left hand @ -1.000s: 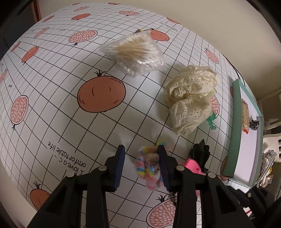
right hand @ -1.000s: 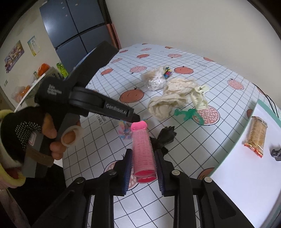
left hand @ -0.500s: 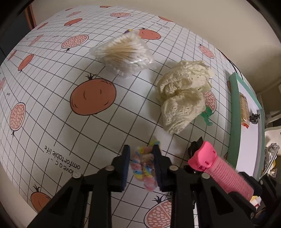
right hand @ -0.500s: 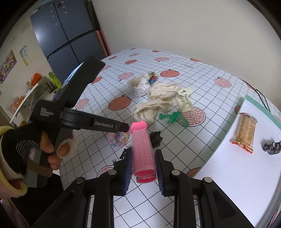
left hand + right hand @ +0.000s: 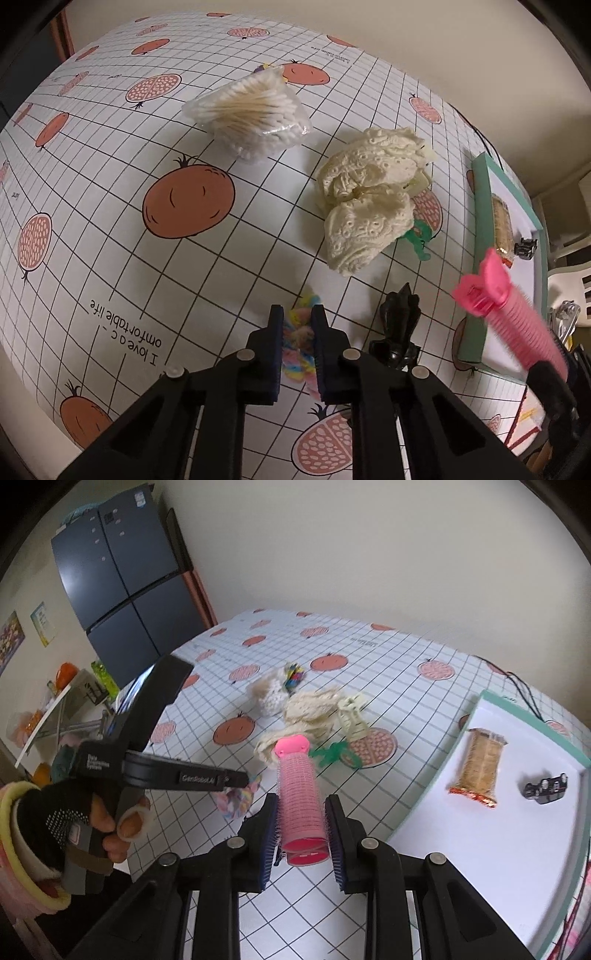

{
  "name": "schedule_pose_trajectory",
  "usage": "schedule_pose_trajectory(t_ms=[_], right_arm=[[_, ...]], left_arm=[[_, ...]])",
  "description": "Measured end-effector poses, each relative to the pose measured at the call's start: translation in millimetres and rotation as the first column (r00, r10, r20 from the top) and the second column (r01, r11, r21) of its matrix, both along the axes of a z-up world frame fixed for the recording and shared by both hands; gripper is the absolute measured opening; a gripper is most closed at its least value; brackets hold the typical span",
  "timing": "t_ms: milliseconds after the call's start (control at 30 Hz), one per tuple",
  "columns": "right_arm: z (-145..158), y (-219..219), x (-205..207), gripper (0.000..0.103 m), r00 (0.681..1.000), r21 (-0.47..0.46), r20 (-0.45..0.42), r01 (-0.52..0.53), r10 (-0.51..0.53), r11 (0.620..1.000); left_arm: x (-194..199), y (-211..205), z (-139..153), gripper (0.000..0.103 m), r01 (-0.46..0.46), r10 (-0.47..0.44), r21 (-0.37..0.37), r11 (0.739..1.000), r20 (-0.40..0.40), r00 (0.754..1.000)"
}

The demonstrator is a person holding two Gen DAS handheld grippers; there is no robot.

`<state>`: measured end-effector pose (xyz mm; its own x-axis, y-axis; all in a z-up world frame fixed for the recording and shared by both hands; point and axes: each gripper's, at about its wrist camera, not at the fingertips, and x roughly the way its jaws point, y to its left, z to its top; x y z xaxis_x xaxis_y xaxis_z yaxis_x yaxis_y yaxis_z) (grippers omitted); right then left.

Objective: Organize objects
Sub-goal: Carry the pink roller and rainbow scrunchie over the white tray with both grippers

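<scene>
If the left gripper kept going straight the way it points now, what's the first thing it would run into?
The left gripper, shut on the rainbow scrunchie, points across bare tablecloth. The cream lace cloth lies slightly to the right of its line and looks like the first contact, though depth is unclear.

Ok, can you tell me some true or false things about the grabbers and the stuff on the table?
1. The right gripper holds a pink roller. True.
2. The left gripper is empty. False: it is shut on a rainbow scrunchie.
3. The tray holds a snack pack. True.
4. The cotton swabs lie in the tray. False: they lie on the tablecloth.
</scene>
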<state>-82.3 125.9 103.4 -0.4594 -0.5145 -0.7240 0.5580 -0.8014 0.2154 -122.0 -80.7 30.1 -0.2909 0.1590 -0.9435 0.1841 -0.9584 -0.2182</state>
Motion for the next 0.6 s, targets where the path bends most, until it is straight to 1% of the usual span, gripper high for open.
schedule_pose_trajectory(t_ms=[267, 467, 600], right_arm=[[13, 20, -5, 0.027, 0.996, -0.025, -0.026, 0.082, -0.083, 0.996], [22, 41, -11, 0.027, 0.988, -0.036, -0.045, 0.148, -0.150, 0.988], [27, 56, -14, 0.027, 0.979, -0.034, -0.064, 0.189, -0.191, 0.981]], left_arm=[[2, -9, 19, 0.015, -0.016, 0.018, 0.027, 1.000, -0.056, 0.998], [1, 0, 43, 0.015, -0.022, 0.028, 0.043, 0.999, -0.143, 0.989], [-1, 18, 62, 0.015, 0.006, 0.001, 0.029, 1.000, -0.215, 0.977]])
